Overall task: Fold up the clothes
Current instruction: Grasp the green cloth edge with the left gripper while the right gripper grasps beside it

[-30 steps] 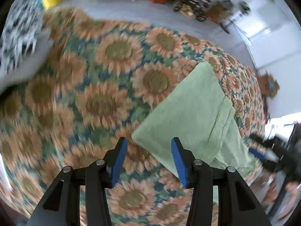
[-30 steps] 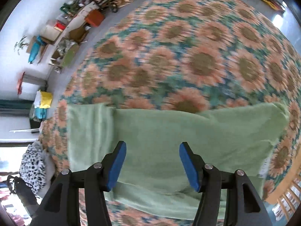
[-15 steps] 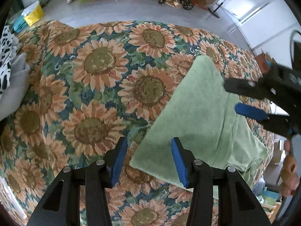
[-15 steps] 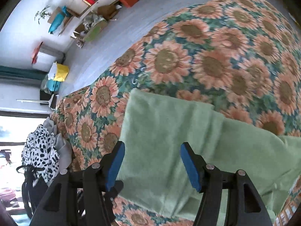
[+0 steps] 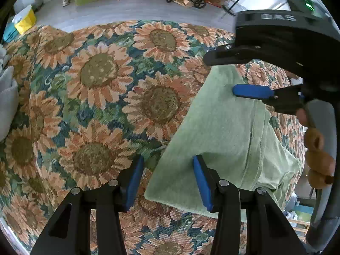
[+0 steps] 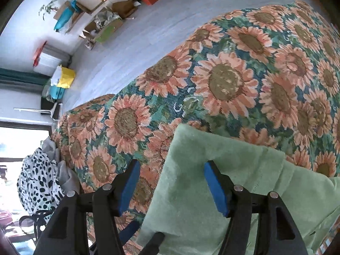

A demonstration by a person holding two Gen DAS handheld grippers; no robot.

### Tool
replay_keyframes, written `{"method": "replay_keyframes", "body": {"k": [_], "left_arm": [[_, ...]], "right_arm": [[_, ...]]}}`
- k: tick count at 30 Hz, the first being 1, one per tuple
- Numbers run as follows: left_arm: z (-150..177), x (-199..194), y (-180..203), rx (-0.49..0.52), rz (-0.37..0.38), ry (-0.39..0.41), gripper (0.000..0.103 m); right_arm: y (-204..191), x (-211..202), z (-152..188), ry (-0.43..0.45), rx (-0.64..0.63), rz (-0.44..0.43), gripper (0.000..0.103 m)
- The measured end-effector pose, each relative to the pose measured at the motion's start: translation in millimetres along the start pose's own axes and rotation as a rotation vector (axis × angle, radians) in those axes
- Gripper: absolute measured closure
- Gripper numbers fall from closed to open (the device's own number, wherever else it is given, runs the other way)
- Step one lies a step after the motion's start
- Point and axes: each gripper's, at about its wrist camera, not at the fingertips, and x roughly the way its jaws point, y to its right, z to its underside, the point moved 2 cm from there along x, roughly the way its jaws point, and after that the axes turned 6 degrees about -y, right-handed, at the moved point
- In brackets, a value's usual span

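While the pale green knit garment (image 5: 223,131) lies flat on the sunflower-patterned woven bedspread (image 5: 102,89), near the edge closest to the person, part of it is already doubled over: a stitched hem runs across its top layer, and one layer sits on another with a step between them. The rest of the cloth trails off toward the bedspread's near edge, and part may hang over it. This fits a garment folded at least once and lying as a long band — whether more folds are wanted, or whether it is as small as intended, the views do not settle.

The left gripper (image 5: 167,180) has its blue-padded jaws spread wide, straddling the garment's near corner with nothing between them. The right gripper (image 6: 172,187) is also spread wide and empty, poised over the far corner of the same short edge; the left view shows it hovering above the cloth. Both tools sit at the two corners of one end — a stance that would suit taking that end up.

A black-and-white spotted fabric heap (image 6: 38,182) lies at the bedspread's far end, beside some grey cloth.
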Motion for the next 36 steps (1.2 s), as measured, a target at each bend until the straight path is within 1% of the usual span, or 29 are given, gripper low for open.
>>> {"method": "replay_keyframes", "body": {"k": [4,7,9,12,15,19,22,24,25,26,27,28,29,30,31,33,34,35,36], "left_arm": [[-5,5,4,0.032,-0.016,-0.015,0.056],[-10,9,7,0.057,-0.029,-0.028,0.064],[-11,10,8,0.068,-0.024,-0.046,0.070],[-11,16,11,0.079,-0.013,-0.062,0.075],[-11,22,18,0.104,-0.022,-0.069,0.077],[-10,22,19,0.117,-0.028,-0.067,0.079],[-9,22,17,0.096,-0.022,-0.071,0.085],[-9,21,17,0.086,-0.008,-0.074,0.091],[-8,20,17,0.082,-0.003,-0.073,0.092],[-8,20,17,0.079,-0.002,-0.071,0.092],[-7,20,17,0.077,-0.003,-0.070,0.092],[-6,20,18,0.074,-0.001,-0.068,0.093],[-6,19,19,0.071,0.000,-0.066,0.093],[-5,19,19,0.070,0.000,-0.065,0.093],[-5,19,20,0.071,0.000,-0.063,0.093],[-3,18,22,0.076,-0.005,-0.060,0.093],[-3,17,23,0.077,-0.006,-0.057,0.093],[-2,17,24,0.076,-0.006,-0.054,0.094],[-2,15,25,0.074,-0.009,-0.046,0.094]], "right_arm": [[-5,10,-1,-0.022,-0.019,0.042,0.035],[-9,16,-2,-0.030,-0.043,0.077,0.035],[-10,17,-2,-0.021,-0.032,0.093,0.035],[-12,19,-2,-0.016,-0.035,0.113,0.033],[-14,20,0,-0.014,-0.050,0.106,0.030],[-8,18,2,-0.023,-0.045,0.081,0.030],[-6,18,2,-0.030,-0.040,0.070,0.030],[-7,18,3,-0.035,-0.048,0.076,0.030],[-8,18,3,-0.037,-0.052,0.082,0.031],[-8,18,4,-0.038,-0.056,0.092,0.032],[-9,18,4,-0.038,-0.060,0.102,0.036],[-8,18,5,-0.037,-0.061,0.115,0.042],[-8,18,5,-0.038,-0.062,0.129,0.045],[-7,17,6,-0.038,-0.063,0.139,0.050],[-5,16,7,-0.038,-0.066,0.143,0.056],[-1,15,8,-0.039,-0.070,0.150,0.063],[3,14,8,-0.037,-0.071,0.151,0.069],[5,13,9,-0.033,-0.069,0.153,0.072],[7,12,10,-0.027,-0.067,0.153,0.077]]}}
